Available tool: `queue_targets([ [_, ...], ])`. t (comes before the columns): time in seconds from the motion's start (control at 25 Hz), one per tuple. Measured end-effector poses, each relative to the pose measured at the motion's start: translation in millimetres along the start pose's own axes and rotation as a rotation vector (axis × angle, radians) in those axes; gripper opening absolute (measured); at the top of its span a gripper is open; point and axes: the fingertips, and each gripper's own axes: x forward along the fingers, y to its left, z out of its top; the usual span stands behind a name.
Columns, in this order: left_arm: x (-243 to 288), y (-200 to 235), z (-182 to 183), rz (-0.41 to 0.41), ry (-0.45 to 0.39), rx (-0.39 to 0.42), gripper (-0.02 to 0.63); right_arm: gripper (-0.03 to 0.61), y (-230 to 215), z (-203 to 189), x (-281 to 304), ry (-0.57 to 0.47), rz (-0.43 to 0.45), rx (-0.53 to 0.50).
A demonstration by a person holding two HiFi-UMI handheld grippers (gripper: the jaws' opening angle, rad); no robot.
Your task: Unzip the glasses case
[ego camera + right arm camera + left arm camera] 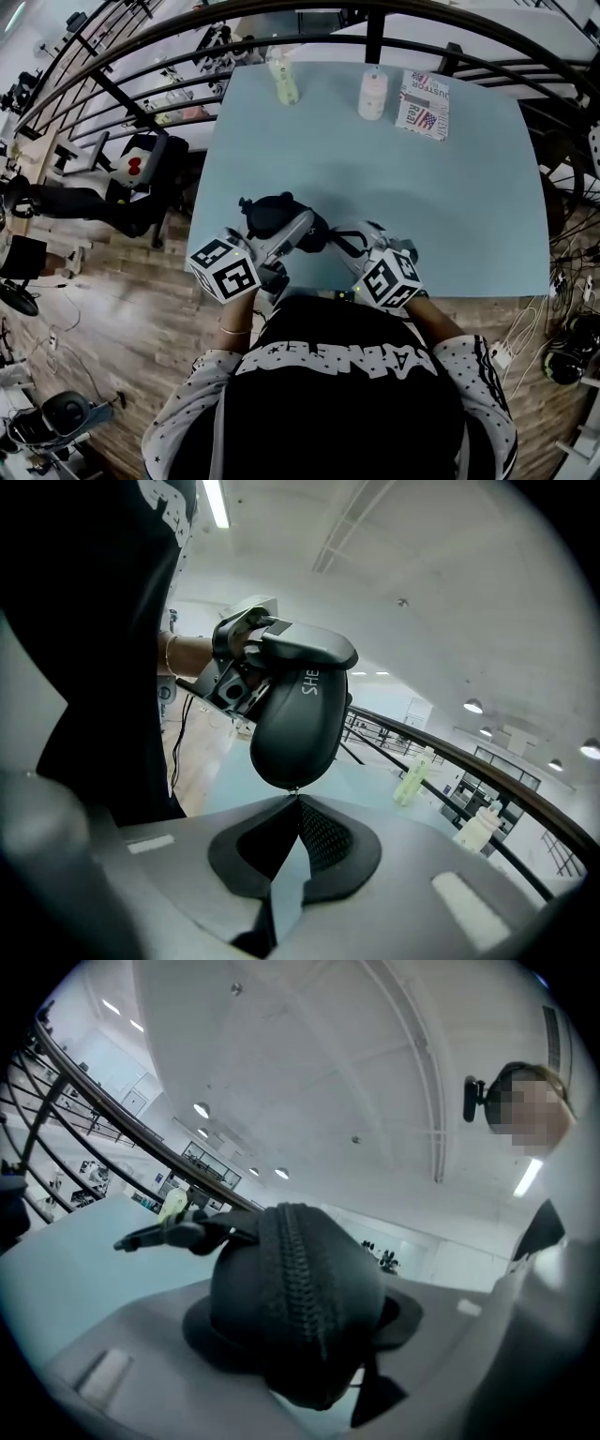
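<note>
The black glasses case (274, 217) is held just above the near edge of the light blue table (450, 206). My left gripper (292, 234) is shut on it; in the left gripper view the case (300, 1307) fills the space between the jaws with its zipper (298, 1279) facing the camera and a black clip (159, 1235) sticking out to the left. My right gripper (298, 797) is shut, its tips meeting right at the lower end of the case (295, 724), where a tiny metal zipper pull (295, 787) shows. In the head view the right gripper (336, 240) sits just right of the case.
At the far side of the table stand a pale green bottle (282, 77), a white bottle (372, 94) and a printed packet (424, 103). A dark curved railing (375, 19) runs behind the table. The person's body is close against the near edge.
</note>
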Motion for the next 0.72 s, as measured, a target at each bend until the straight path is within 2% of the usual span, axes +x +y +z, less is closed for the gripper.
queue_targets([
  [0.48,1.1,-1.7,-2.9,-0.024,0.023,-0.026,0.0,0.006,-8.5,2.2,-3.9,0.017,-0.021,-0.007],
  [0.72,6.6,-8.1,-13.2,-0.038,0.061,-0.023,0.0,0.006,-10.2,-2.3,-9.7,0.032,-0.027,-0.018],
])
